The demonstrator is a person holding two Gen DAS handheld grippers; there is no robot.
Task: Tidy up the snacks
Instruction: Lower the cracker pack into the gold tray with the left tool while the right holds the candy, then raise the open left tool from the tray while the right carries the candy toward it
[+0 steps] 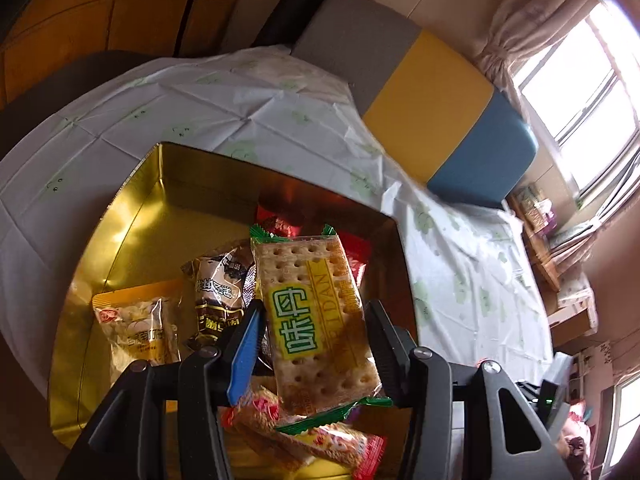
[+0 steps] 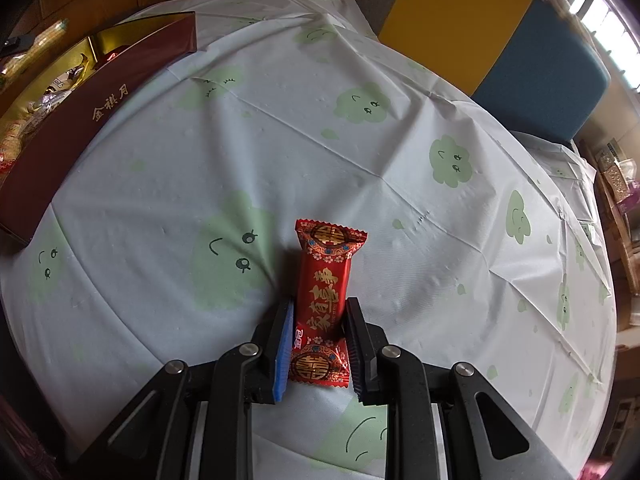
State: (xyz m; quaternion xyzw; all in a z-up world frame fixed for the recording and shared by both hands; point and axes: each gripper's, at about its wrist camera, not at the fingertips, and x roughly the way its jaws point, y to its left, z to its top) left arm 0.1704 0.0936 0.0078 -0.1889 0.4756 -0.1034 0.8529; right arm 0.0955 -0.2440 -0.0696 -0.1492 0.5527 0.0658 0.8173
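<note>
Both grippers are loaded, so we read this as the middle of the job. Our left gripper (image 1: 316, 320) is pinching a cracker packet (image 1: 316, 312) with a green-edged clear wrapper, its jaws pressed on the packet's two long sides and standing fairly wide because the packet is broad. It hangs over the gold tin (image 1: 132, 216), which sits on the cloud-print tablecloth (image 1: 260, 112).

Inside the tin we already count a yellow snack bag (image 1: 136, 328) at the near left, a brown-wrapped cake (image 1: 218, 292) beside it, a red wrapper (image 1: 356, 256) behind the crackers, and an orange-red packet (image 1: 304, 436) at the near edge. That part looks done.

Our right gripper (image 2: 318, 328) is squeezed nearly together on a red candy bar (image 2: 322, 300), which lies on the cloth well apart from the tin at far left.

What we judge is left: release the crackers into the tin, then carry the red bar across and drop it in. No other loose snacks show on the cloth in either view.
</note>
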